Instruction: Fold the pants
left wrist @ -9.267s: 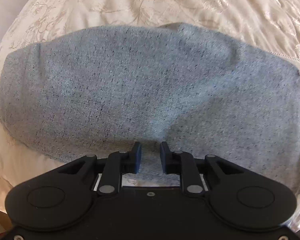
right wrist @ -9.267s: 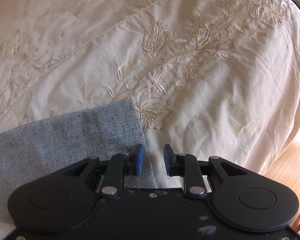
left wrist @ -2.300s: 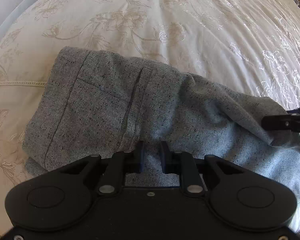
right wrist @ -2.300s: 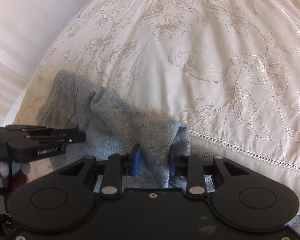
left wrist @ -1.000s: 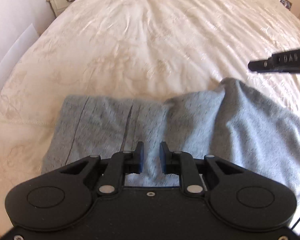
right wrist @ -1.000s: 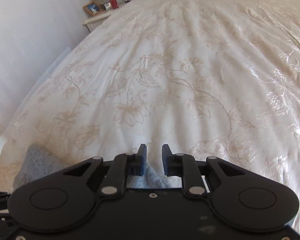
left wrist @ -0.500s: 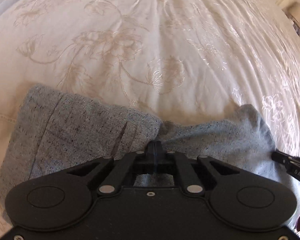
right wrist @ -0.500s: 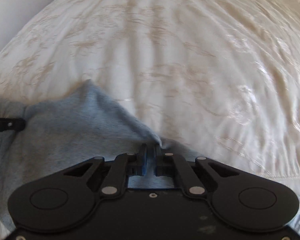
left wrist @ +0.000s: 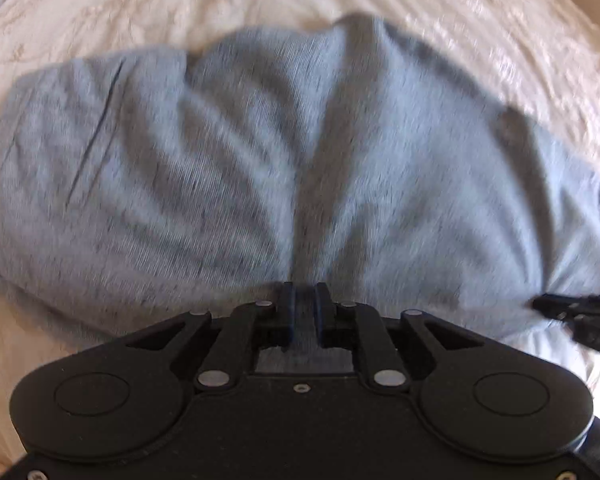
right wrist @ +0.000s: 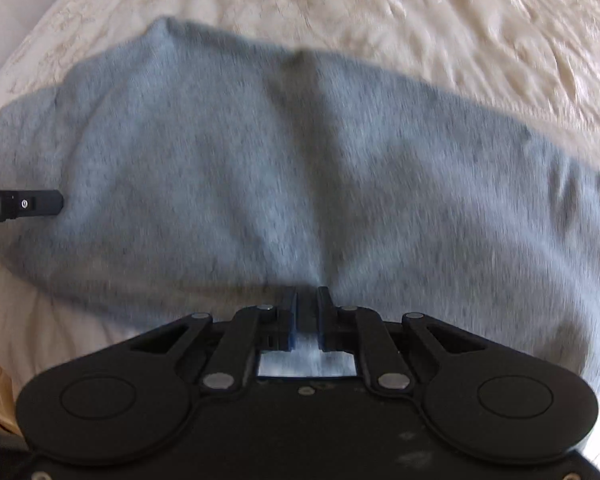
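The grey speckled pants (left wrist: 228,168) lie folded and spread wide over the cream bedspread; they also fill the right wrist view (right wrist: 260,168). My left gripper (left wrist: 305,294) is shut on the near edge of the pants, cloth pinched between its pads. My right gripper (right wrist: 307,298) is shut on the near edge of the pants further right. The right gripper's tip shows at the right edge of the left wrist view (left wrist: 572,308). The left gripper's tip shows at the left edge of the right wrist view (right wrist: 24,204). Both views are motion-blurred.
The embroidered cream bedspread (left wrist: 180,4) stretches beyond the pants in both views (right wrist: 420,12). The bed's left edge and a pale wall show at the upper left of the right wrist view (right wrist: 4,12).
Both grippers have kept hold of the pants' edge and pulled it toward me. The cloth now spreads out wide and taut in front of both cameras instead of lying bunched.
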Available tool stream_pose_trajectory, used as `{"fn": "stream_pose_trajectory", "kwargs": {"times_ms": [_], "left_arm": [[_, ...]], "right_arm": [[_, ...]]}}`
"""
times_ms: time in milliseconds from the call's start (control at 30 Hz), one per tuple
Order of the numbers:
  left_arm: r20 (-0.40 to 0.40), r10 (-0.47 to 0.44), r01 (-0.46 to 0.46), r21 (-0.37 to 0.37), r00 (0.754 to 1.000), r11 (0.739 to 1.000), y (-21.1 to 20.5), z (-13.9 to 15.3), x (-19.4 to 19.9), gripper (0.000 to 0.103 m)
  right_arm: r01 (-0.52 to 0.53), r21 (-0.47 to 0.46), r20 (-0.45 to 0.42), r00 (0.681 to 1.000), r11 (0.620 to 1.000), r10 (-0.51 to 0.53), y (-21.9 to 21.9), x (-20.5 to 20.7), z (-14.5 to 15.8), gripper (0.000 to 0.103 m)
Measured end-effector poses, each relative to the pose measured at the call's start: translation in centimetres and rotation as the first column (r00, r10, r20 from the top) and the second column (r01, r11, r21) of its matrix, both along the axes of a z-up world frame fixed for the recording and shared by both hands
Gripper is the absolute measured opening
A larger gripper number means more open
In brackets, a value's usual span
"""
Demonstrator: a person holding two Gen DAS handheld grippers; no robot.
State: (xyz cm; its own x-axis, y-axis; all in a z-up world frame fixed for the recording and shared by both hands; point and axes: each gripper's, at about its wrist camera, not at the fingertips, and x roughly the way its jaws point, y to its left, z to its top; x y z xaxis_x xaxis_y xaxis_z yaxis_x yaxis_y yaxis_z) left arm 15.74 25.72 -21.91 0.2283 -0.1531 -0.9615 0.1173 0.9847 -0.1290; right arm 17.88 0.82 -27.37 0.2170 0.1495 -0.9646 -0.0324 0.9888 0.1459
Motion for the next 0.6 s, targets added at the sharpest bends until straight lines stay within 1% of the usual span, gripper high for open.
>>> {"fn": "stream_pose_trajectory", "kwargs": {"times_ms": [67, 133, 167, 267, 300, 367, 433, 467, 500, 533, 567, 600], "left_arm": [[0.011, -0.011, 0.011, -0.004, 1.0, 1.0, 0.2, -0.1, -0.6, 0.018], [-0.004, -0.012, 0.012, 0.01, 1.0, 1.0, 0.0, 0.5, -0.3, 0.018], [-0.001, -0.01, 0.01, 0.02, 1.0, 1.0, -0.3, 1.1, 0.0, 0.017], [0.099, -0.05, 0.048, 0.02, 0.994, 0.999, -2.0, 3.2, 0.7, 0.017], [0.126, -0.072, 0.071, 0.012, 0.989, 0.997, -2.9, 3.6, 1.1, 0.017], [0.125, -0.108, 0.111, -0.016, 0.986, 0.994, -4.6, 3.6, 1.6, 0.018], [0.087, -0.139, 0.142, -0.029, 0.986, 0.989, -6.0, 2.7, 1.5, 0.019], [0.051, -0.16, 0.161, -0.017, 0.986, 0.987, -6.6, 1.9, 1.1, 0.019], [-0.006, -0.185, 0.185, -0.005, 0.983, 0.983, -7.0, 0.8, 0.9, 0.019], [-0.055, -0.207, 0.208, 0.006, 0.977, 0.978, -7.2, -0.1, 0.4, 0.019], [-0.061, -0.224, 0.225, 0.011, 0.973, 0.974, -7.1, -0.3, -0.1, 0.018], [-0.047, -0.235, 0.235, 0.008, 0.971, 0.972, -7.0, -0.1, -0.4, 0.018]], "right_arm": [[0.03, 0.018, 0.0, 1.0, 0.999, -0.03, -0.7, -0.9, 0.1, 0.006], [0.058, 0.035, -0.001, 0.998, 0.998, -0.058, -1.2, -0.9, 0.6, 0.006], [0.068, 0.046, 0.012, 0.998, 0.997, -0.069, -1.5, -0.8, 1.1, 0.008], [0.11, 0.047, 0.131, 0.985, 0.993, -0.115, -2.8, -0.8, 3.2, 0.009], [0.149, 0.043, 0.162, 0.975, 0.988, -0.154, -3.7, -0.5, 3.5, 0.009], [0.24, 0.03, 0.173, 0.955, 0.97, -0.241, -5.8, -0.2, 3.3, 0.009], [0.325, -0.01, 0.151, 0.935, 0.946, -0.32, -8.3, -0.2, 2.1, 0.01], [0.359, -0.041, 0.132, 0.927, 0.932, -0.351, -9.5, -0.7, 1.4, 0.01], [0.383, -0.078, 0.089, 0.922, 0.921, -0.376, -10.6, -1.2, 0.5, 0.009], [0.404, -0.108, 0.009, 0.914, 0.909, -0.405, -12.0, -1.9, -0.7, 0.007], [0.424, -0.083, -0.045, 0.902, 0.902, -0.429, -13.2, -2.8, -1.2, 0.002], [0.447, -0.047, -0.061, 0.891, 0.893, -0.449, -14.1, -3.5, -1.1, 0.001]]}}
